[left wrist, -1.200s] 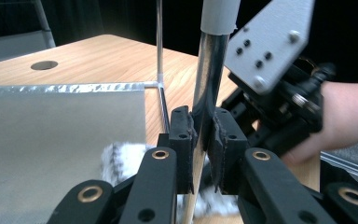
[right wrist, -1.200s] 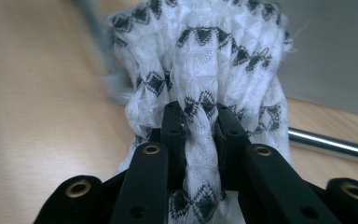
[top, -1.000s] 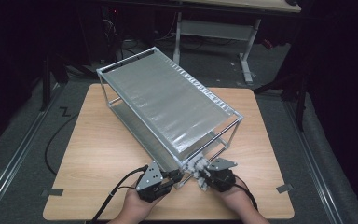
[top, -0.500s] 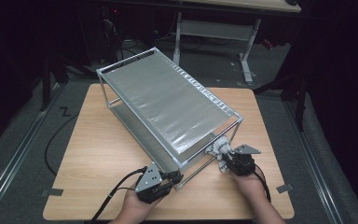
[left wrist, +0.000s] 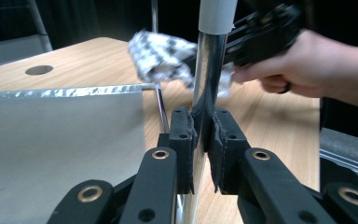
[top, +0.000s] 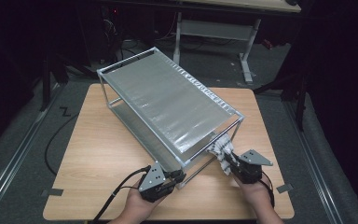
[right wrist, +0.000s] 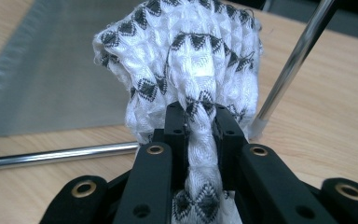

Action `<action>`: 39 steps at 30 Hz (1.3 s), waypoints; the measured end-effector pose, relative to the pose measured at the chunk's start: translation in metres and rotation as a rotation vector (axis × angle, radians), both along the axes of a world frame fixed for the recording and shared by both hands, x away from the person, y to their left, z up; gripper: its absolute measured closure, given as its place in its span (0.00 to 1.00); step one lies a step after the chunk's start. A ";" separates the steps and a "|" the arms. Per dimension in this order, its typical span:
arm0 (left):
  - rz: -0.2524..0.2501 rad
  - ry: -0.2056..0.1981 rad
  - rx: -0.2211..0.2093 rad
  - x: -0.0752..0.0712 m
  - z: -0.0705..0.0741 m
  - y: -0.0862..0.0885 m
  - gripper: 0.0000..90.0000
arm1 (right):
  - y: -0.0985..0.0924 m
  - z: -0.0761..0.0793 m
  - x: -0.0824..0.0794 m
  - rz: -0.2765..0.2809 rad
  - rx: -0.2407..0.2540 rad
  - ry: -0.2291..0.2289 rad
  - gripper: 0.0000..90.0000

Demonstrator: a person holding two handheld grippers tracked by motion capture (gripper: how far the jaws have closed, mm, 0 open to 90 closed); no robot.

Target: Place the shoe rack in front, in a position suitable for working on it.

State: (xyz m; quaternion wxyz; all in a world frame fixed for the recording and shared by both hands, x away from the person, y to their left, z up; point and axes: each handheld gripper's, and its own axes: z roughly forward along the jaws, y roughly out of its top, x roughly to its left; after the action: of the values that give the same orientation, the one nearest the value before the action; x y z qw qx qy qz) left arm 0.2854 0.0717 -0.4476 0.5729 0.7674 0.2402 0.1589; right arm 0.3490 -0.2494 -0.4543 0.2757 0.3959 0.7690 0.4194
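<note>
A two-tier chrome rack (top: 168, 100) with grey shelf liners stands slantwise on the wooden table (top: 98, 149). My left gripper (top: 179, 177) (left wrist: 204, 127) is shut on the rack's near corner leg (left wrist: 208, 74), low down by the table. My right gripper (top: 229, 161) (right wrist: 200, 119) is shut on a bunched white cloth with a black diamond pattern (top: 220, 150) (right wrist: 186, 56). It holds the cloth against the rack's right front corner, just beside that corner's leg (right wrist: 296, 63). In the left gripper view the cloth (left wrist: 161, 56) and the right hand (left wrist: 307, 60) show behind the clamped leg.
The rack's lower rail (right wrist: 60, 156) lies along the table in front of the lower shelf (right wrist: 42, 74). A cable hole (left wrist: 39, 70) is set in the tabletop. Cables trail off the near table edge. A second desk (top: 223, 28) stands behind, with dark floor all around.
My right gripper has carried the cloth from beside the left gripper to the right and up along the rack's front, to the right corner leg. The left gripper has stayed clamped in place.
</note>
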 end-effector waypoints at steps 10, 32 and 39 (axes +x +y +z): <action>-0.010 0.007 -0.001 0.004 0.000 -0.006 0.90 | -0.007 0.035 -0.029 -0.014 0.072 -0.125 0.88; 0.014 0.022 0.031 -0.008 0.005 0.015 0.90 | 0.007 0.110 -0.033 -0.010 0.220 -0.349 0.89; 0.027 0.002 0.015 -0.012 0.001 0.019 0.79 | 0.021 0.100 -0.025 0.007 0.213 -0.327 0.88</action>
State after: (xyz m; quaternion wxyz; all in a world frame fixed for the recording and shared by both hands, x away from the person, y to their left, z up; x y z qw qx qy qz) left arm 0.2733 0.0902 -0.4468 0.5645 0.7685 0.2500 0.1680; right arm 0.3238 -0.2283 -0.3539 0.3521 0.3467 0.6664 0.5583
